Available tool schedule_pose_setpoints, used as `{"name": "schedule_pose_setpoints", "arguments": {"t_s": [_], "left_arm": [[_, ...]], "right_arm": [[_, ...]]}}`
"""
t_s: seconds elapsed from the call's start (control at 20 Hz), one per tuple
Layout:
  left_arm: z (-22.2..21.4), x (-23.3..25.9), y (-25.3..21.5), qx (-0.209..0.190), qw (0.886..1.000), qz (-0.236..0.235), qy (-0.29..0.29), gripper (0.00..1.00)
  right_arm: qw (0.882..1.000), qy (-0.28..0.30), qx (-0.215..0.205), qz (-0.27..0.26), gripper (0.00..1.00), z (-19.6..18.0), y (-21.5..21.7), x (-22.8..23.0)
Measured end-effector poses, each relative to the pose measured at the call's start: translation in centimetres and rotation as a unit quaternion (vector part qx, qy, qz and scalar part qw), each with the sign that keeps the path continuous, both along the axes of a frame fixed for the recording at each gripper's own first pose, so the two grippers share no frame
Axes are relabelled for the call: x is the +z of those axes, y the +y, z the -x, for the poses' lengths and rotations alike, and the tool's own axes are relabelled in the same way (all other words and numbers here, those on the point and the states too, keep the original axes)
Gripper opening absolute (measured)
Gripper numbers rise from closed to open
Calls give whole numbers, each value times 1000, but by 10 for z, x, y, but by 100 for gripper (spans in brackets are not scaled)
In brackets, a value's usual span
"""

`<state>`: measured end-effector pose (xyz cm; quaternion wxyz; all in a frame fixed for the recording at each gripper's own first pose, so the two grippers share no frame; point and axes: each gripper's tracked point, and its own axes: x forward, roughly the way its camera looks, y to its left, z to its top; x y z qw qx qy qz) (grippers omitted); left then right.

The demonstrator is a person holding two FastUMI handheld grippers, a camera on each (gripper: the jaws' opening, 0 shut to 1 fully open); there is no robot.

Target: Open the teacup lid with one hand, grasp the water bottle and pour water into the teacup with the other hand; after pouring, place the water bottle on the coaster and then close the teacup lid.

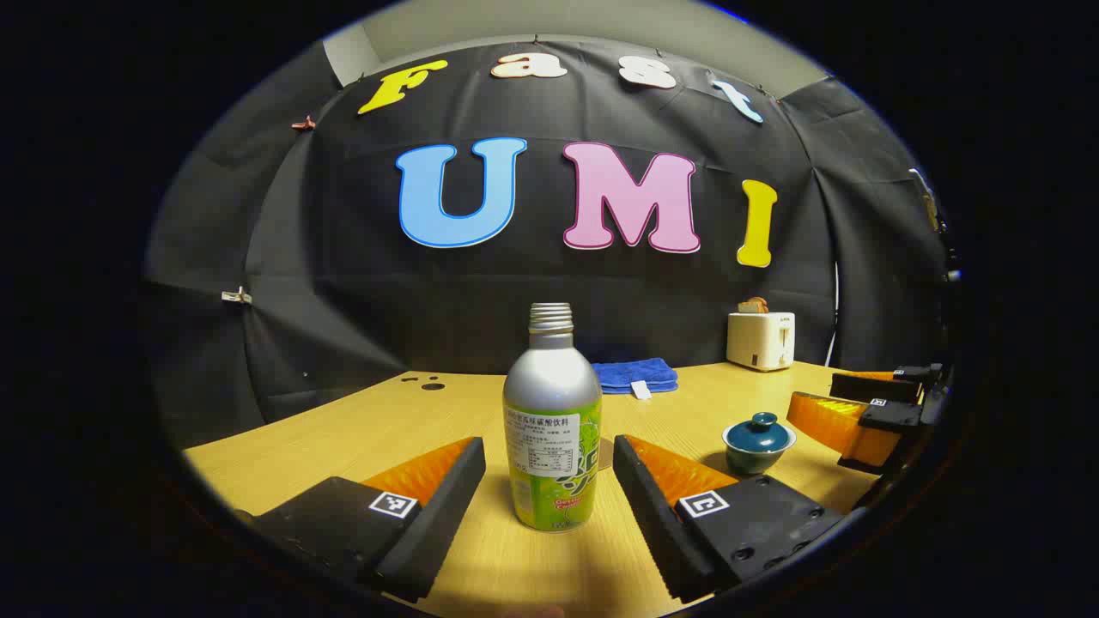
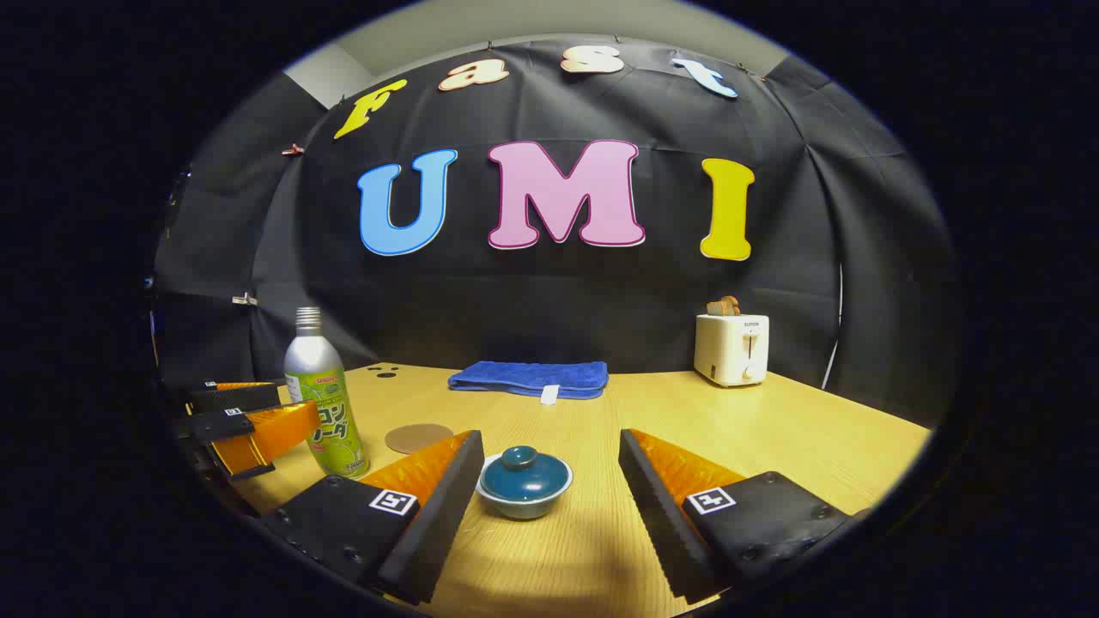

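**Left gripper view: both claws staged, nothing lifted yet**

Left gripper view first, largest things down. We note the wooden table (image 1: 343, 429) running back to the booth wall, with a blue towel (image 1: 635, 375) folded at its far edge and a white toaster (image 1: 761, 340) off to one side. The water bottle (image 1: 553, 421) stands upright mid-table, uncapped, between the fingers of our left claw (image 1: 549, 481). That claw is spread wide; both fingers stand apart from the bottle, gripping nothing.

In the right gripper view the right claw (image 2: 549, 481) is likewise wide open, holding nothing. The teacup (image 2: 525, 485) sits between its fingers, closer to one finger than the other, with its lid (image 2: 524, 468) on. The round coaster (image 2: 418, 438) lies flat just behind and beside the bottle, bare.

Our reading: this is the opening step, approach before any grasp. Lid closed, bottle untouched, nothing poured.

Next move, as we judge it: the right claw needs to come down over the lid's small knob, centre on it, and pinch. The knob is small and rounded, so an off-centre pinch could slip. The left claw then only has to close on the bottle's body.
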<state>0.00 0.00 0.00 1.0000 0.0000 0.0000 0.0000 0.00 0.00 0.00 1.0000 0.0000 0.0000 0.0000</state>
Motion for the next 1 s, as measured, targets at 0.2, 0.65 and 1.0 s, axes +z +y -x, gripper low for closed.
{"name": "schedule_pose_setpoints", "arguments": {"t_s": [0.2, 0.65, 1.0], "left_arm": [[0, 0, 0, 0, 1000, 0, 0, 95], [0, 0, 0, 3, 1000, 0, 0, 95], [0, 0, 0, 3, 1000, 1, 0, 95]], "right_arm": [[1000, -1, 2, 0, 98, 1, 2, -1], [1000, -1, 11, -1, 98, 0, 5, -2], [1000, 3, 25, 0, 98, -1, 11, -3]]}}
